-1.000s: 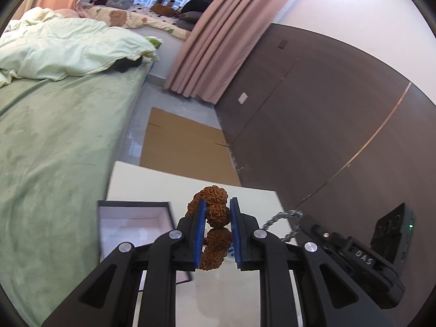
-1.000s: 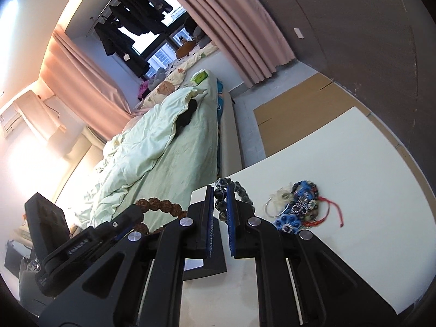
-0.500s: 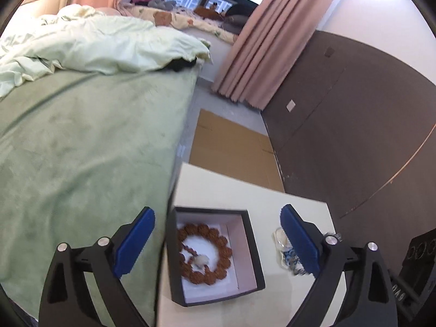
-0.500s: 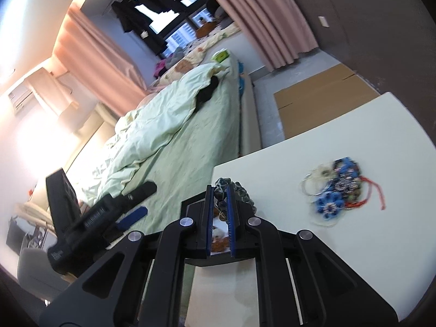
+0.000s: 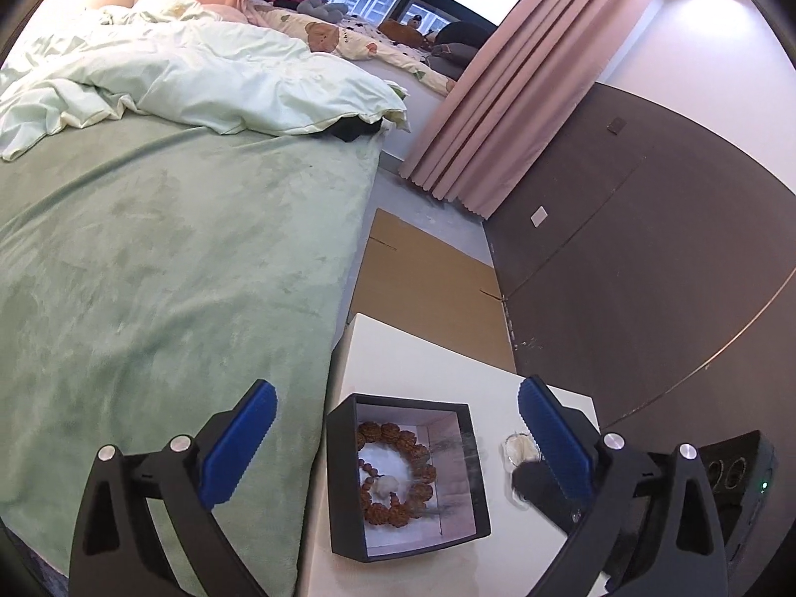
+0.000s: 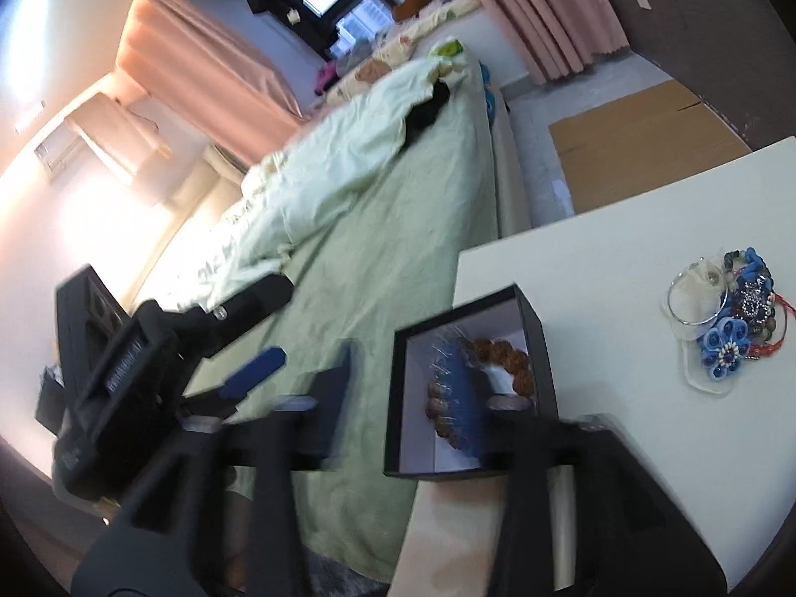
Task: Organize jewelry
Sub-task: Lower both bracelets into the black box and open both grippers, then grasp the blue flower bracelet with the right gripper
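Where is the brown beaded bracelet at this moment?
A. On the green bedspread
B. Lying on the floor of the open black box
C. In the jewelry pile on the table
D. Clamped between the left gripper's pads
B: the brown beaded bracelet lies in a ring on the pale floor of the open black box, with the left gripper wide open above it and nothing between its pads.

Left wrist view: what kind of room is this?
A bedroom in a home, most likely. A bed with a rumpled pale duvet fills the left, pink curtains hang by a window, and a small white table stands beside the bed.
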The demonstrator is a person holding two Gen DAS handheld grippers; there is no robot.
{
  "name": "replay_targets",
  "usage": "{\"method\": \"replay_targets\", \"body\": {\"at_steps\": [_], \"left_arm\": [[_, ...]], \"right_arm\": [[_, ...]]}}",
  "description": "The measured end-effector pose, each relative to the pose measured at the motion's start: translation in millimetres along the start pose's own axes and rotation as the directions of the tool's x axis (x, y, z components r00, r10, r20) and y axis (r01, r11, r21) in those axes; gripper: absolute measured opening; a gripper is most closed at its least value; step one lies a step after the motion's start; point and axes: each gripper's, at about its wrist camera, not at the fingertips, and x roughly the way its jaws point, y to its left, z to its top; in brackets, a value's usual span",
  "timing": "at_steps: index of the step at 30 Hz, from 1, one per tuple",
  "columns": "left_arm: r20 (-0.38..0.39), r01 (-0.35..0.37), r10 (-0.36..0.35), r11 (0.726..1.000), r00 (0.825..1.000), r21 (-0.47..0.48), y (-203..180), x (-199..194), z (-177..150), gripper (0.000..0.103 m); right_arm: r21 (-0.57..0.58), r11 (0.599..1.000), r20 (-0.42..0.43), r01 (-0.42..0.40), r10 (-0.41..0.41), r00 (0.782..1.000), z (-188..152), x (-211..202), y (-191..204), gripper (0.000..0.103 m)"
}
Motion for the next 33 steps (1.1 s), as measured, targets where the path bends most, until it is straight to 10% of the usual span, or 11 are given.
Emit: {"method": "replay_targets", "body": {"at_steps": [18,33], "left_arm": [[-0.008,0.025,-0.025,0.999,1.0,0.033,-25,1,-11,0.095],[-0.118,0.139,-0.118,0.972,0.986,0.189,-106,38,-47,0.081]], "right_arm": [[0.105,0.968,0.1,0.228,-0.239,0.966,11,-86,-56,0.074],[0.29,0.901,0.01,0.322,-0.339,0.941,19,-113,-130,0.074]]}}
